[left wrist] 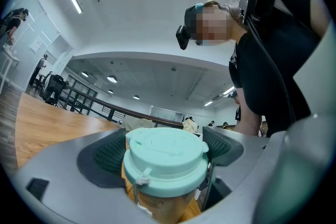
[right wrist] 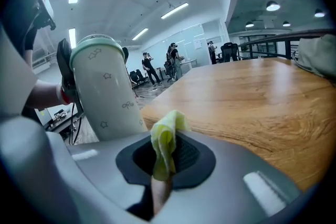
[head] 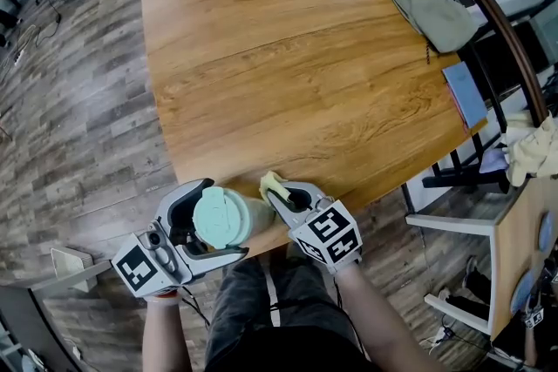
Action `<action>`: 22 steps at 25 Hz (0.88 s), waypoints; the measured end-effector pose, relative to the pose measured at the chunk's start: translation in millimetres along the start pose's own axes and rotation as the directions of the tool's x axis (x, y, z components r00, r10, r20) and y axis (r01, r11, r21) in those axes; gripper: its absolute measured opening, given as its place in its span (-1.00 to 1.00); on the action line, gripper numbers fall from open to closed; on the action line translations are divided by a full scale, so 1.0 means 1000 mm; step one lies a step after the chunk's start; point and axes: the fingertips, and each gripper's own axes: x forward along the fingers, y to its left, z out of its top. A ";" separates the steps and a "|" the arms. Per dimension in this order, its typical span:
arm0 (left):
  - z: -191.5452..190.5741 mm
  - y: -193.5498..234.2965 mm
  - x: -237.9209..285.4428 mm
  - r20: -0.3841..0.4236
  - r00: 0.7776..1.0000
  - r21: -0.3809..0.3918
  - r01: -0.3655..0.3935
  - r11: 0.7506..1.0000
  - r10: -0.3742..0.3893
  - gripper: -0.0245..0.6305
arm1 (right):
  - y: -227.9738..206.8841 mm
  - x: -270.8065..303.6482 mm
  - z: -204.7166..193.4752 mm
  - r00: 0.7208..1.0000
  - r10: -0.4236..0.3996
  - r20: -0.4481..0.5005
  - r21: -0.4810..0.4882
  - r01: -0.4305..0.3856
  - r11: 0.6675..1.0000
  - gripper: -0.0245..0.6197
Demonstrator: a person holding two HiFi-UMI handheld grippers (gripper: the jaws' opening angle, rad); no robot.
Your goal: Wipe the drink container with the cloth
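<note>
A pale drink container with a mint-green lid (head: 218, 218) is at the table's near edge, and my left gripper (head: 225, 220) is shut on it just below the lid. In the left gripper view the lid (left wrist: 167, 160) fills the space between the dark pads (left wrist: 105, 157). My right gripper (head: 277, 194) is shut on a small yellow cloth (head: 271, 184), just right of the container's body. In the right gripper view the cloth (right wrist: 165, 139) sticks up between the jaws, a small gap away from the container's star-printed side (right wrist: 102, 92). The container's base is hidden.
The wooden table (head: 296, 57) stretches away ahead. A khaki bag (head: 432, 4) lies at its far right corner and a blue notebook (head: 466, 93) hangs over the right edge. A white chair (head: 453, 222) stands at the right. The person's legs are below the near edge.
</note>
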 end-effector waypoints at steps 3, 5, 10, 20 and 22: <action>-0.001 -0.002 0.001 -0.007 1.000 0.006 -0.021 1.000 0.021 0.47 | -0.003 -0.010 0.000 0.999 -0.042 0.016 -0.016 0.042 0.999 -0.86; -0.002 -0.002 0.003 -0.014 0.999 0.014 -0.038 0.999 0.039 0.47 | -0.007 -0.020 0.002 0.997 -0.061 0.042 -0.001 0.061 0.998 -0.86; -0.004 -0.005 0.011 -0.038 0.994 0.048 -0.097 0.994 0.099 0.47 | -0.010 -0.044 0.014 0.990 -0.077 0.122 0.026 0.074 0.997 -0.86; -0.016 -0.024 0.037 -0.128 0.968 0.188 -0.190 0.964 0.216 0.47 | 0.002 -0.087 0.044 0.962 -0.070 0.265 0.040 0.061 0.997 -0.86; -0.018 -0.025 0.041 -0.135 0.962 0.196 -0.208 0.958 0.237 0.47 | 0.003 -0.094 0.050 0.955 -0.069 0.288 0.041 0.060 0.997 -0.86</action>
